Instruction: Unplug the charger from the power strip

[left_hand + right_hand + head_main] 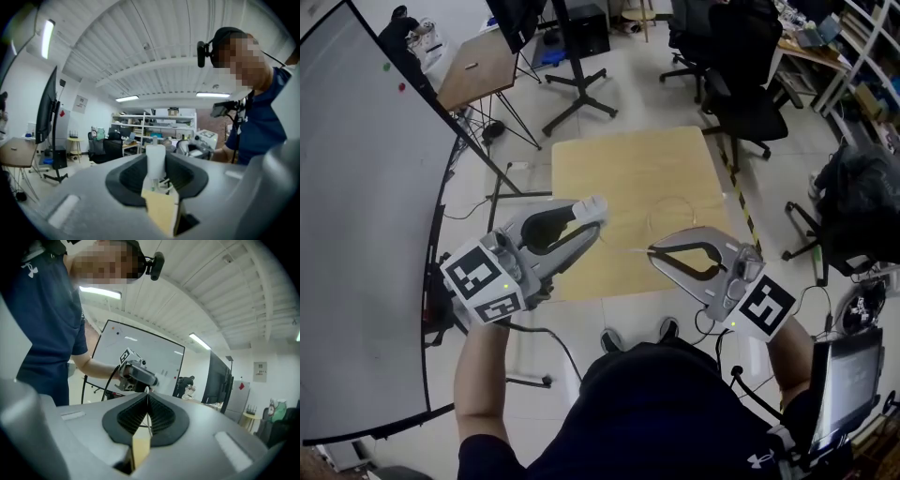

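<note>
charger: a white, smooth-sided plastic block (155, 161), rectangular with rounded edges, held in the air above the counter and plugged into nothing.
charger axis: its long side runs along the jaws. It points straight out past their tips, with a small nub on the far end.
left gripper (598, 217): jaws clenched on the charger, one dark ribbed pad on each broad side. The grey moulded body is held about level, and the marker cube sits close to the hand.
right gripper (652, 251): jaws pressed together. A thin white cable (148, 418) is pinched in the seam between the black ribbed pads.
cable: very fine and pale. In the head view it seems to run on from the right gripper's tips towards the left gripper, but it is too thin there to trace with certainty.
grippers together: tips face each other over the near edge of the counter, near but apart.
counter (628, 159): a small pale wooden top, matt and squarish, on a glossy tiled floor.
surroundings: a large whiteboard (356, 234) stands to the person's left, and black office chairs (741, 66) stand beyond the counter.
</note>
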Demonstrator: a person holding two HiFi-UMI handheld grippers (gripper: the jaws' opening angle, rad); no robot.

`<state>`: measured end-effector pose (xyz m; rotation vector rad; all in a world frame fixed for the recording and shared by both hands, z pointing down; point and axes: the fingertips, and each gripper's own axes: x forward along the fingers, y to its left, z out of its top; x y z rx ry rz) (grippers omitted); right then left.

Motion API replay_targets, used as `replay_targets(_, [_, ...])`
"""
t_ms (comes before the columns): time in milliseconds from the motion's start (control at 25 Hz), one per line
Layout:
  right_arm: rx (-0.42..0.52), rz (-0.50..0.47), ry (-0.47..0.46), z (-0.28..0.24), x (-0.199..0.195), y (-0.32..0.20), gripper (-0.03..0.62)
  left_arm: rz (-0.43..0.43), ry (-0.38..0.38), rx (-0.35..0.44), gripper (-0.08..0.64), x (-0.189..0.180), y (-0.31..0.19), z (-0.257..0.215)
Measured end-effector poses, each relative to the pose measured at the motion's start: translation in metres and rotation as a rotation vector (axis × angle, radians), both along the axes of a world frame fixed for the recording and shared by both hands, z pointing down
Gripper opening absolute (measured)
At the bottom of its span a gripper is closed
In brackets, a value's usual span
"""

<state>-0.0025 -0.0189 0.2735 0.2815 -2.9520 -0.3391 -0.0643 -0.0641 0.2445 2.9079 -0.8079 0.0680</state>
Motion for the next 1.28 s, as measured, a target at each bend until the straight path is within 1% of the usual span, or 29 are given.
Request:
replay_targets(120, [0.155,-0.041,0.095,-0.011,-0.003,0.004,0.01,0.125,-0.041,-0.089,0.124,0.024,0.016,0.017])
replay_targets(200, [0.29,-0.083,0.161,-0.01,-0.008,0.016,0.011,0.214,-0.072,-0.167,0.124,0.036,0.028,0.032])
replay_targets(280, [0.416,-0.124,0.247,-0.004,-0.013,0.027,0.011,0.328,-0.096,-0.244,0.124,0.044,0.045,0.048])
replay_targets(320, [0.45,-0.146,0.281,-0.001,-0.015,0.03,0.011,0.397,-0.099,-0.281,0.124,0.047,0.055,0.054])
replay_targets(360, [0.46,-0.171,0.302,0.002,-0.017,0.032,0.011,0.464,-0.097,-0.319,0.124,0.049,0.064,0.059])
replay_targets(400, [0.449,-0.199,0.313,0.003,-0.018,0.034,0.011,0.522,-0.094,-0.356,0.126,0.049,0.072,0.061])
replay_targets(480, [0.409,-0.241,0.321,0.003,-0.019,0.037,0.011,0.602,-0.092,-0.415,0.124,0.048,0.08,0.06])
replay_targets(560, [0.394,-0.256,0.341,0.007,-0.018,0.037,0.011,0.648,-0.101,-0.454,0.124,0.046,0.087,0.059])
replay_targets(720, [0.363,-0.295,0.374,0.021,-0.017,0.041,0.012,0.706,-0.117,-0.509,0.124,0.048,0.1,0.07])
replay_targets(880, [0.34,-0.35,0.412,0.028,-0.016,0.049,0.012,0.763,-0.111,-0.54,0.124,0.05,0.11,0.08])
replay_targets(960, [0.294,-0.393,0.404,0.028,-0.018,0.051,0.012,0.799,-0.12,-0.536,0.124,0.049,0.116,0.075])
replay_targets(1040, [0.235,-0.436,0.381,0.028,-0.022,0.053,0.015,0.856,-0.113,-0.527,0.124,0.051,0.124,0.07])
replay_targets(1080, [0.201,-0.453,0.365,0.028,-0.023,0.054,0.023,0.883,-0.094,-0.52,0.124,0.053,0.127,0.068])
replay_targets(1120, [0.169,-0.46,0.35,0.028,-0.025,0.053,0.025,0.904,-0.059,-0.512,0.124,0.053,0.129,0.065])
replay_targets(1200, [0.119,-0.436,0.327,0.034,-0.03,0.046,0.025,0.92,0.062,-0.492,0.124,0.052,0.129,0.053])
replay_targets(1280, [0.07,-0.389,0.302,0.047,-0.033,0.035,0.023,0.89,0.2,-0.458,0.124,0.047,0.125,0.039])
